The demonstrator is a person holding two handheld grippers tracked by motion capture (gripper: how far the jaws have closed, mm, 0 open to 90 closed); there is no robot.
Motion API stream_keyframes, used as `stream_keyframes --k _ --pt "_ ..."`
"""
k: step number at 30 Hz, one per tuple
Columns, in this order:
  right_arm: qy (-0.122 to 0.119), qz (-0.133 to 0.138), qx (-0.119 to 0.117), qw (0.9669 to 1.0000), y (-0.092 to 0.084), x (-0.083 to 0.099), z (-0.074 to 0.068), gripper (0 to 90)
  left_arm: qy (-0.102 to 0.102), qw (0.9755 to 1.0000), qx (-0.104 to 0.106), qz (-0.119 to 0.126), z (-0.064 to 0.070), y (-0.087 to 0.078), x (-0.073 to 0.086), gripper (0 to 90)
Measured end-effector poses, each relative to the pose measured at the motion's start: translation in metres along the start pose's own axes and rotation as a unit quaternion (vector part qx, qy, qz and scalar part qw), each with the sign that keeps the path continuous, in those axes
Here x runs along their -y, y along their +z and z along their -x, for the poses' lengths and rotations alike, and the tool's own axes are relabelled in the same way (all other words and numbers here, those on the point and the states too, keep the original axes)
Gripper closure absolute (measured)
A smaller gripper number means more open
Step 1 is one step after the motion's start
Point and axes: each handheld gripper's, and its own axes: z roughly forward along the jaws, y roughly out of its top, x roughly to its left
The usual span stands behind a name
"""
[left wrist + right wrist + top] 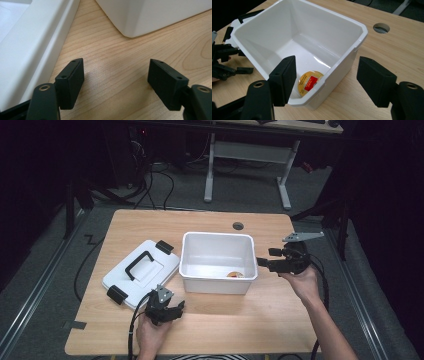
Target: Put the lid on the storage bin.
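Note:
An open white bin stands mid-table, with a small round gold-and-red tin lying at its near right corner. Its white lid with a black handle and latches lies flat to the left. My right gripper is open at the bin's right rim, its jaws straddling that wall. My left gripper is open and empty low over the wood, between the lid's edge and the bin's corner. The left gripper also appears beyond the bin in the right gripper view.
A round cable hole sits in the table behind the bin. A strip of tape marks the front left corner. Bare wood lies in front of the bin. Another desk's white legs and floor cables stand beyond.

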Motion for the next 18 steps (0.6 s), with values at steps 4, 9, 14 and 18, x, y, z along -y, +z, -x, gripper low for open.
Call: stream_keyframes --k 4,9,14,18 --pt "0.016 0.011 0.005 0.9998 -0.006 0.012 0.006 33.2 0.0 1.0 0.0 0.0 0.0 0.0 0.0 30.1" --pt "0.036 0.022 0.007 0.9991 -0.011 0.024 0.014 33.4 0.0 1.0 0.0 0.0 0.0 0.0 0.0 30.1" --pt "0.046 0.038 0.01 0.9982 -0.015 0.038 0.017 33.8 0.0 1.0 0.0 -0.001 0.0 0.0 0.0 30.1" --pt "0.059 0.05 0.013 0.9969 -0.017 0.049 0.021 34.2 0.0 1.0 0.0 -0.001 0.0 0.0 0.0 30.1"
